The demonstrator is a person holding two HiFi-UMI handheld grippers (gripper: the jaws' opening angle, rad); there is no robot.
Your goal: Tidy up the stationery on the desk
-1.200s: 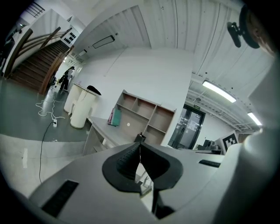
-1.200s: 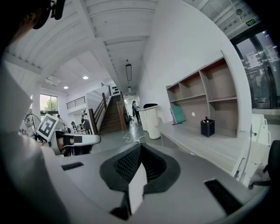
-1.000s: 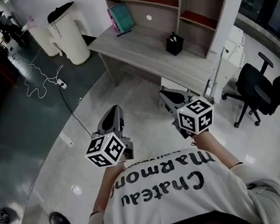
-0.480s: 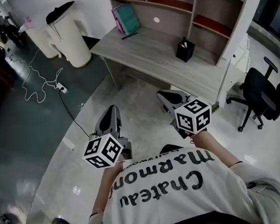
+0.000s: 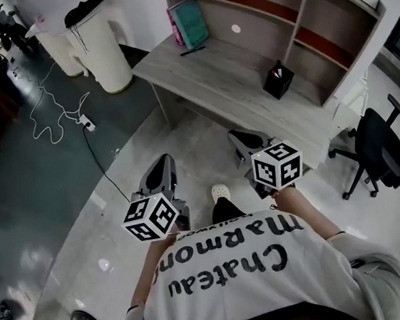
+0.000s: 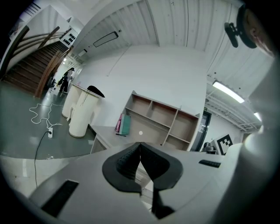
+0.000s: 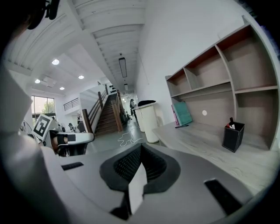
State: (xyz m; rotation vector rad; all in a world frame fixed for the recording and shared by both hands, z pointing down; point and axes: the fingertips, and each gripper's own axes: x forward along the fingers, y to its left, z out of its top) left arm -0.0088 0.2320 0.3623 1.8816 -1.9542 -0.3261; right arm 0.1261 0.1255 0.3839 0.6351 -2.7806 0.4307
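Now | left tongs (image 6: 140,148) closed | right tongs (image 7: 140,149) closed | one desk (image 5: 222,71) | one pen holder (image 5: 278,81) | two books (image 5: 190,23)

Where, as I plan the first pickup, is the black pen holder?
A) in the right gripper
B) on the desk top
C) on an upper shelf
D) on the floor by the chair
B: the black pen holder stands upright on the desk top.

black office chair (image 5: 370,145), white bin (image 5: 101,52) (dark lid), floor power strip (image 5: 86,121).
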